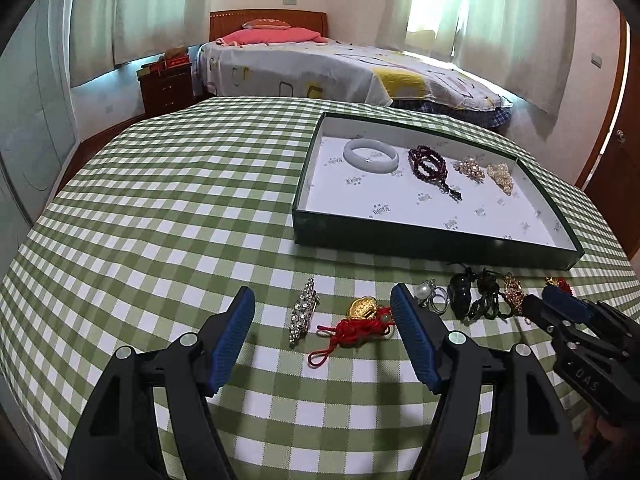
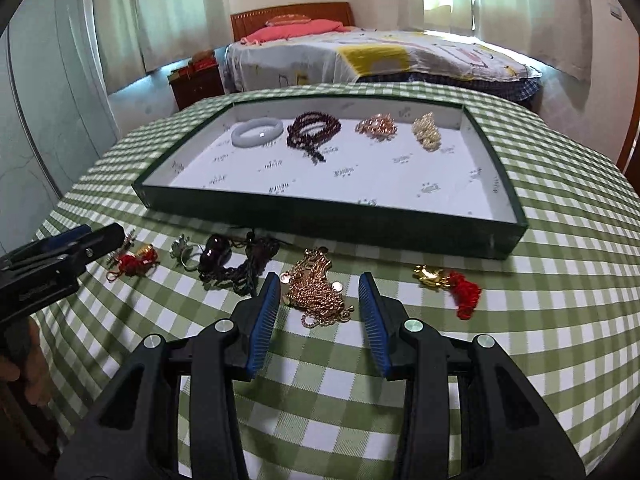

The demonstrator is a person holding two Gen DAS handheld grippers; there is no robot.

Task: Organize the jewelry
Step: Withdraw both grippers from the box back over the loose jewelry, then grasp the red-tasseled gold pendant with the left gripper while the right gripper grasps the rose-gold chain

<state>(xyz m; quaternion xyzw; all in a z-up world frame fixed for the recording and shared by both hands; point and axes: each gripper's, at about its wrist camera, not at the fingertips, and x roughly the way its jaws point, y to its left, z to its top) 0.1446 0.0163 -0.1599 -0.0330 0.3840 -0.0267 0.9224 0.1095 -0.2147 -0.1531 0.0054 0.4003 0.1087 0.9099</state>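
Blue ribbed pads are seen nearest in both wrist views. In the left view the left gripper (image 1: 322, 322) is held wide open and empty, its jaws framing a rhinestone brooch (image 1: 301, 312) and a gold charm on red cord (image 1: 362, 320) that lie on the green checked tablecloth (image 1: 160, 220). In the right view the right gripper (image 2: 319, 304) is spread more narrowly, and nothing is gripped by it; a heap of gold chain (image 2: 316, 290) lies between its fingers, apparently untouched.

Just beyond, a row of loose pieces is laid along the near wall of the tray: a pearl ring (image 2: 185, 254), a dark pendant on braided cord (image 2: 236, 264) and a second gold charm with a red tassel (image 2: 448, 280).

Farther off, the shallow green tray (image 2: 320, 228) is seen with a pale bangle (image 2: 258, 132), a dark red bead strand (image 2: 314, 130), a gold cluster brooch (image 2: 376, 126) and a pearl cluster (image 2: 426, 128) lined up at its far side.

Several risks can be judged from here. If the chain is pinched at one edge only, loops could be left trailing and caught on the tray wall. Two items could be taken together by the wide left jaws, or the red cord snagged. Since the two grippers are working close together, a collision could be caused, or neighbouring pieces scattered.
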